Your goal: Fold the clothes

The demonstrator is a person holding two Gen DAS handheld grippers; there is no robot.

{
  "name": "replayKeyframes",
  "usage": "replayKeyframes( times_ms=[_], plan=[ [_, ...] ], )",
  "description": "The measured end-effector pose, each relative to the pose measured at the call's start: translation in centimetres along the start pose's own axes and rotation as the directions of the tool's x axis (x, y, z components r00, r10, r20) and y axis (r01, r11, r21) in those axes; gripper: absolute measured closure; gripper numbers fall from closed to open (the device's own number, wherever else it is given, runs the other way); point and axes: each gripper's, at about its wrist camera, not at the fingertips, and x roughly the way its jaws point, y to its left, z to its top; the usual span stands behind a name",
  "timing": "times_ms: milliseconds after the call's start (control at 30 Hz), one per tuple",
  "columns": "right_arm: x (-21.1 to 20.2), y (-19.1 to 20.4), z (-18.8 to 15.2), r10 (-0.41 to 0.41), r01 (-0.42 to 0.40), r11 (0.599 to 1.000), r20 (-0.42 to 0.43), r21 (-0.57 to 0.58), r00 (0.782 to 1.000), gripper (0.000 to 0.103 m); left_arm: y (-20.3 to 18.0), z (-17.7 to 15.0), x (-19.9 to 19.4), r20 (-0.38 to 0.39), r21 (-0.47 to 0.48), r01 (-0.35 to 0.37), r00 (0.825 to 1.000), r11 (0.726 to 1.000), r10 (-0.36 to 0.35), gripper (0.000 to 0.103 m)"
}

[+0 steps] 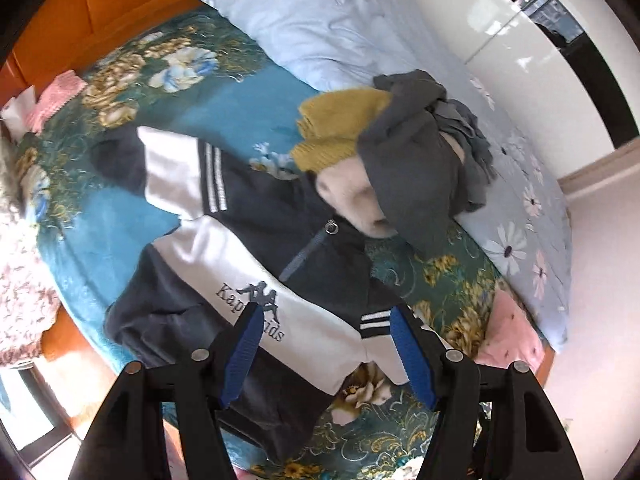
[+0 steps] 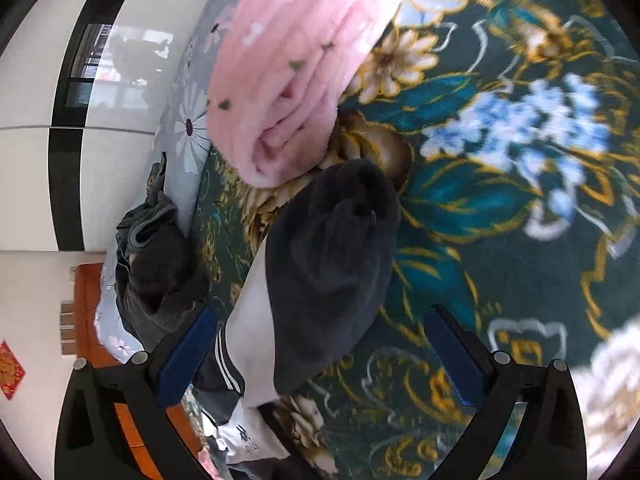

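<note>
Bed cover: teal plush with gold and blue flowers; it fills the middle of the left wrist view and most of the right wrist view.
Quilt: pale blue with daisies, running from the upper middle down the right side of the left wrist view, along the edge of the bed cover.
Wardrobe: glossy white doors at the upper right of the left wrist view; in the right wrist view it takes the upper left, with a black stripe.
Jacket: navy and white with a zip, a printed logo and white stripes on the sleeves, spread across the centre of the left wrist view on the bed cover. In the right wrist view a navy sleeve lies in the centre, reaching toward the pink blanket.
Clothes heap: a mustard knit, a cream piece and grey garments piled at centre right of the left wrist view, at the jacket's collar end and against the quilt.
Pink blanket: folded fleece at the upper middle of the right wrist view.
Left gripper: jaws apart over the jacket's logo and striped cuff, nothing clamped.
Right gripper: jaws spread wide at the lower frame, the sleeve showing between the blue pads, which do not press on it.
</note>
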Motion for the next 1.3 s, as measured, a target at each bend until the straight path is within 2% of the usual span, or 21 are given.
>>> replayKeyframes(
  times_ms=[100,133,167,233,400,467,500,567,667,800,933,1033,1167,1300],
  plan=[
    [1.2,-0.5,1.5,-0.014,0.014,1.000,-0.018,-0.027,1.000,0.004,-0.8,0.1,0.2,0.001,0.019,-0.028,1.000,0.999,0.028,0.033],
    [1.6,-0.8,2.0,-0.019,0.019,0.999,-0.027,-0.031,0.999,0.014,-1.1,0.1,0.3,-0.004,0.025,-0.032,0.999,0.999,0.032,0.033],
    [1.8,-1.0,2.4,-0.019,0.018,1.000,-0.037,-0.025,0.999,0.032,-1.5,0.0,0.6,-0.012,0.034,-0.035,0.999,0.999,0.036,0.033],
    [2.2,-1.4,2.8,-0.008,0.007,1.000,-0.056,-0.004,0.998,0.056,-1.9,-0.1,1.0,-0.025,0.050,-0.040,0.999,0.998,0.041,0.033],
    [2.9,-2.1,3.7,0.031,-0.026,0.998,-0.107,0.053,0.994,0.059,-2.3,-0.4,1.9,-0.059,0.054,-0.021,0.998,0.998,0.024,0.033],
    [3.0,-2.0,3.7,0.057,-0.047,0.996,-0.131,0.079,0.990,0.070,-2.1,-0.3,2.2,-0.074,0.043,-0.008,0.997,0.999,0.011,0.033],
    [2.9,-2.0,3.7,0.056,-0.043,0.995,-0.142,0.093,0.988,0.070,-1.8,-0.2,2.4,-0.086,0.033,-0.001,0.996,0.999,0.004,0.033],
    [2.6,-1.7,3.6,0.028,-0.011,0.994,-0.157,0.110,0.987,0.074,-1.0,0.0,2.7,-0.114,0.005,0.015,0.993,1.000,-0.015,0.033],
    [1.6,0.0,3.4,-0.023,0.034,0.997,-0.150,0.072,0.988,0.079,0.7,0.4,2.8,-0.129,-0.032,0.045,0.990,0.998,-0.049,0.033],
    [0.0,4.2,2.3,-0.014,0.014,1.000,-0.109,0.005,0.994,0.080,4.5,1.8,2.7,-0.128,-0.102,0.085,0.987,0.991,-0.098,0.033],
    [-0.9,10.3,0.3,0.024,-0.033,0.995,-0.088,-0.098,0.996,0.080,10.2,4.2,3.2,-0.154,-0.216,0.101,0.979,0.971,-0.136,0.031],
    [-0.5,16.4,-2.8,0.066,-0.083,0.978,-0.092,-0.191,0.994,0.080,15.5,6.9,3.5,-0.125,-0.242,0.104,0.983,0.965,-0.138,0.031],
    [1.0,25.6,-9.9,0.101,-0.133,0.939,-0.116,-0.316,0.988,0.080,23.3,10.9,4.1,-0.080,-0.278,0.113,0.987,0.954,-0.141,0.031],
    [4.4,33.0,-17.9,0.093,-0.150,0.912,-0.165,-0.382,0.982,0.081,32.8,14.4,5.4,-0.058,-0.382,0.124,0.986,0.916,-0.157,0.030]
  ],
)
